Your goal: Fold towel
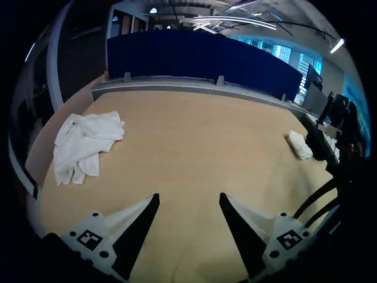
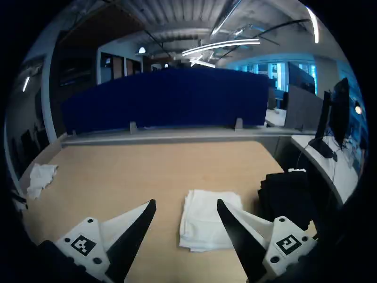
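The 2 views are dim with a cool blue cast. Light comes from ceiling strip lamps [image 2: 221,45] high above the fingers [image 2: 134,231] and from bright windows [image 1: 282,51] up and to the right of them, the brightest patches. The tabletop [image 1: 188,141] ahead of the fingers is evenly lit, with soft, faint shadows. Fisheye distortion bows the blue divider [image 1: 198,59] and the table edges, and the rim beside each finger darkens and softens

wooden table [image 1: 198,141] | blue divider [image 2: 165,99] along far edge | monitor [image 2: 340,111] right | black cloth stack [image 2: 287,193]
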A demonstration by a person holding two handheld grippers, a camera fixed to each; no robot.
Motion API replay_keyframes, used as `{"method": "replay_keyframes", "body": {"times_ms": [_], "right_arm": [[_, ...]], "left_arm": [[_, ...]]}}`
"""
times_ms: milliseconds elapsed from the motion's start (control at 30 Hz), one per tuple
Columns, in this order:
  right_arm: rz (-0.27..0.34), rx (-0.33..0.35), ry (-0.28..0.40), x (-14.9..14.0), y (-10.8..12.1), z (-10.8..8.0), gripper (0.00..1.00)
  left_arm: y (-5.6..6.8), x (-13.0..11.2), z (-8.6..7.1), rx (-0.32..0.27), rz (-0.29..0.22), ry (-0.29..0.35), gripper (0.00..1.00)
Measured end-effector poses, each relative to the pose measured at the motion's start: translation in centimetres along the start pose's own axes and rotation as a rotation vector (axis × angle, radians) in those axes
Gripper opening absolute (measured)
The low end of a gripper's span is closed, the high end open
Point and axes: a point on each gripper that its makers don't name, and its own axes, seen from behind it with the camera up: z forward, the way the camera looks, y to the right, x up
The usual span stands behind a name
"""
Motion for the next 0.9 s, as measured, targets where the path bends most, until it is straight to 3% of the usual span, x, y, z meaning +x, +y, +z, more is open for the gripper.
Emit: {"method": "replay_keyframes", "body": {"times_ms": [233, 433, 700, 900], "right_arm": [[0.036, 0.023, 0.199, 6.0, -3.6, -4.6, 1.00], [0.021, 0.030, 0.303, 9.4, -6.1, -7.9, 1.00], [0.013, 0.023, 0.328, 9.2, -8.3, -9.5, 1.00], [0.019, 0.024, 0.315, 8.7, -9.1, -9.6, 1.00]], "left_arm": [[0.2, 5.1, 0.6, -0.032, 0.009, 0.137, 0.94], [0.2, 9.6, 0.4, -0.042, 0.005, 0.267, 0.94], [0.5, 14.2, -0.8, -0.046, 0.018, 0.440, 0.94], [1.0, 15.5, -1.0, -0.036, 0.071, 0.522, 0.94]]}}
